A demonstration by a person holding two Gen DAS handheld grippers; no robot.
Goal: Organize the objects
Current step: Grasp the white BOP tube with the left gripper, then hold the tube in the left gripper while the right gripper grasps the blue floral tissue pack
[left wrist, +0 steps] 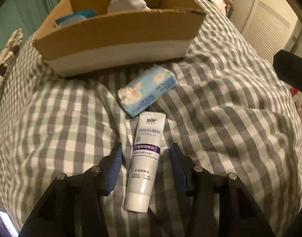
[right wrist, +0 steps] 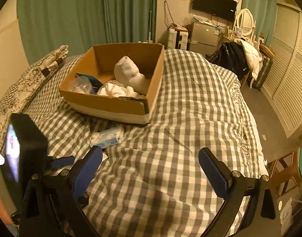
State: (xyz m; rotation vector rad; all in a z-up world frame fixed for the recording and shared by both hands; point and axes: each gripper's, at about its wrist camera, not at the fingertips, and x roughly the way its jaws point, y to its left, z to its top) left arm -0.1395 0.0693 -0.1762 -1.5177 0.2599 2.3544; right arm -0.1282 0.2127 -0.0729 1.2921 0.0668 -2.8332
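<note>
Left wrist only: tube [left wrist: 144, 162], between open tool [left wrist: 145, 152]

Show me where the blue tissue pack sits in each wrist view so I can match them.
Left wrist: tissue pack at centre, on the checked quilt between the cardboard box and the white tube.
Right wrist: tissue pack left of centre, just beyond the left fingertip.
Shared landmark: cardboard box, directly behind the pack.

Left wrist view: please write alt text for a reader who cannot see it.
A white tube lies on a grey-checked bedspread between the open jaws of the left gripper, neither blue pad touching it. Just beyond it lies a light blue tissue pack, and behind that an open cardboard box holding white cloth.
</note>
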